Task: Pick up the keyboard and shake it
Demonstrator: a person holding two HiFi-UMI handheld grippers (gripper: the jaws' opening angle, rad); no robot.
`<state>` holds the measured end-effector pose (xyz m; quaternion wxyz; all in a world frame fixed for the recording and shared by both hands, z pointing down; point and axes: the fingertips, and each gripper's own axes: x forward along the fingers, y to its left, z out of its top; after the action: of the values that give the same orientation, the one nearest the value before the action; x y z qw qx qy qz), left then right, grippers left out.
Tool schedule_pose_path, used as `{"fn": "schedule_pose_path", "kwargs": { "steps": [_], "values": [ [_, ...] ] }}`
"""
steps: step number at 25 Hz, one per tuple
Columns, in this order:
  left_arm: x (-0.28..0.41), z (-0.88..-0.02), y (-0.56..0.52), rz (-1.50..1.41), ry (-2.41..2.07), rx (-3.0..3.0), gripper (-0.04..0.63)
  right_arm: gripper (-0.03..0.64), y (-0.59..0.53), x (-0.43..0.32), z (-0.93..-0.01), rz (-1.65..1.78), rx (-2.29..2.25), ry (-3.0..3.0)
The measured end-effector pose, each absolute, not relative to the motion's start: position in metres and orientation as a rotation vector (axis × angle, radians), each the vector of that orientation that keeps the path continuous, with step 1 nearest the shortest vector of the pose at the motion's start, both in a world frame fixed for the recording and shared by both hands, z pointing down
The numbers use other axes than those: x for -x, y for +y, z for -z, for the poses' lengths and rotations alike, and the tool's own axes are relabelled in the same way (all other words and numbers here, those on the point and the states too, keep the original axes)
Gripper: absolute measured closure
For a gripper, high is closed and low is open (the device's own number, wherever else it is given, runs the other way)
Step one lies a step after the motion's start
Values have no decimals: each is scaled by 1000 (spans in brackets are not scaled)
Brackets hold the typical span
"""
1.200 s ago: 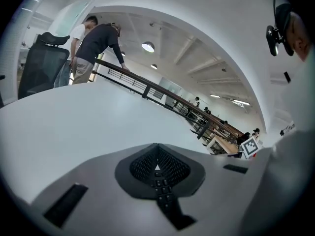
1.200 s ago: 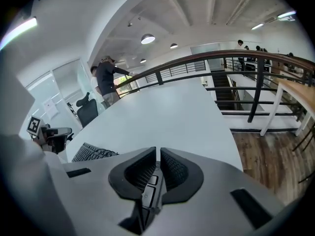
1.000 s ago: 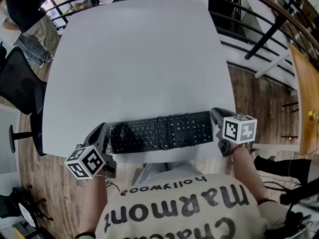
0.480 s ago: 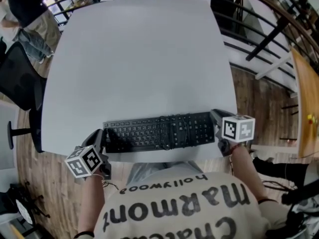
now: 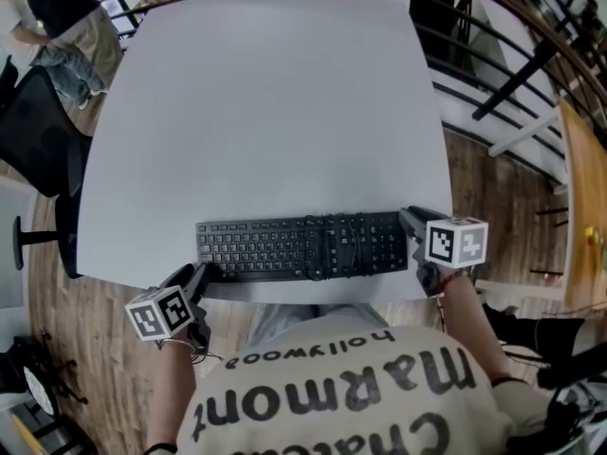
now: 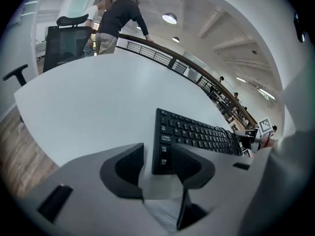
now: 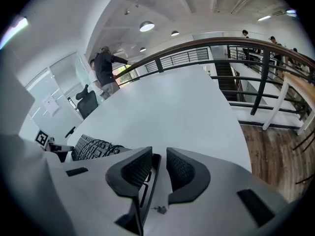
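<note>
The keyboard (image 5: 303,247), black, lies flat along the white table's (image 5: 266,112) six o'clock edge. A dark cable (image 5: 337,245) is looped over its right-hand keys.

The left gripper (image 5: 199,275) sits at the keyboard's eight o'clock. Its jaws are spread and have just been opening, and the keyboard's corner stands between the pads, untouched.

The right gripper (image 5: 411,220) is at three o'clock. Its jaws are narrowly parted and have just been opening, with the thin keyboard edge in the gap. Contact with the nine o'clock pad cannot be confirmed. The head view hides that end.

Beyond the table are a wood floor (image 5: 493,188) at three o'clock, a railing (image 5: 512,69) at one and a black chair (image 5: 33,145) at nine.
</note>
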<state>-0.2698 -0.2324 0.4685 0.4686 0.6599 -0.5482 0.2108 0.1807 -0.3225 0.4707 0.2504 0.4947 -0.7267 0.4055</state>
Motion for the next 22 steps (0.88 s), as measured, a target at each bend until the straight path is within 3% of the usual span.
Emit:
{"fn": "schedule_pose_path", "kwargs": {
  "steps": [6,19,22],
  "values": [
    [261,-472,-227,-418,-1259,-1573,402,500,-320,-168,-475,-1146,-1289,-1993],
    [251,-476,-225,-581,-1228,-1637,367,477,-319,-167,-483,-1303,-1183,-2006],
    [251,-475,-225,-566,-1204,-1638,367,433,-318,-166,-486,-1404,-1142,-1974]
  ]
}}
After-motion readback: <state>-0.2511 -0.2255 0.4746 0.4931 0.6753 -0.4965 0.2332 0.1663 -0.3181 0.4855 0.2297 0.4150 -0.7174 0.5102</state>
